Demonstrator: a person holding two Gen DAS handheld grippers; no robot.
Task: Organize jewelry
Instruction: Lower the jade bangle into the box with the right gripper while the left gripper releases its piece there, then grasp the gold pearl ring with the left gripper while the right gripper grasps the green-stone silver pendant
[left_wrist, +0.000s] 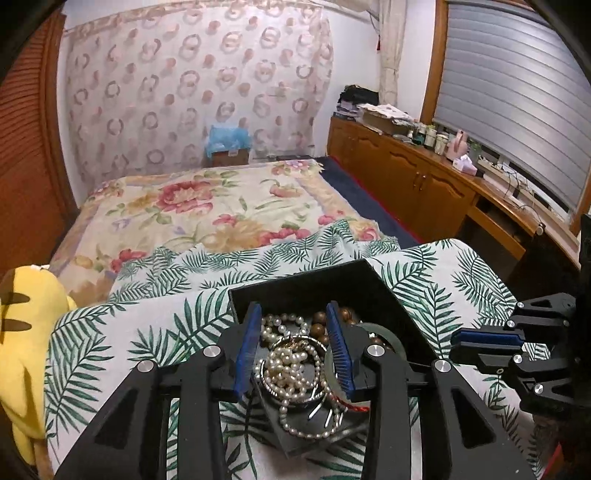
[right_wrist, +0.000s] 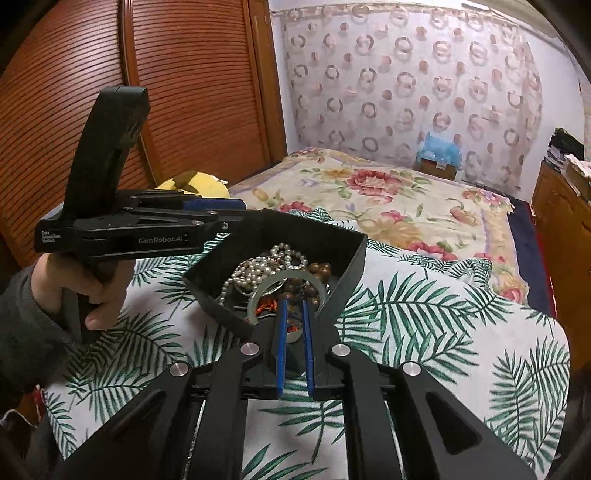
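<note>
Bed (left_wrist: 207, 206) with a floral cover fills the back; nearer, a palm-leaf cloth (right_wrist: 424, 325) covers the work surface. Wooden louvred wardrobe (right_wrist: 184, 92) left, low wooden cabinet (left_wrist: 406, 173) right under a shuttered window. Yellow plush toy (left_wrist: 26, 332) lies at the cloth's left edge.

Black jewelry box (right_wrist: 343, 251) sits open on the leaf cloth, one corner toward the right wrist camera. Inside, a tangled heap: pearl necklace (left_wrist: 291, 365), brown wooden bead bracelet (right_wrist: 317, 271), pale green jade bangle (right_wrist: 284, 277) leaning on the heap, metal bangle (left_wrist: 314, 397), a bit of red-orange cord (right_wrist: 267, 306).

Left gripper (left_wrist: 295, 350) hangs over the box, fingers spread wide either side of the pearls, nothing between them gripped. Left hand (right_wrist: 81, 288) grips its handle, seen in the right wrist view.

Right gripper (right_wrist: 293, 314) is at the near corner of the box, blue pads close together with a narrow gap; tips at the jade bangle's lower rim and the red cord. Cannot tell whether it pinches the bangle or sits just against it.
</note>
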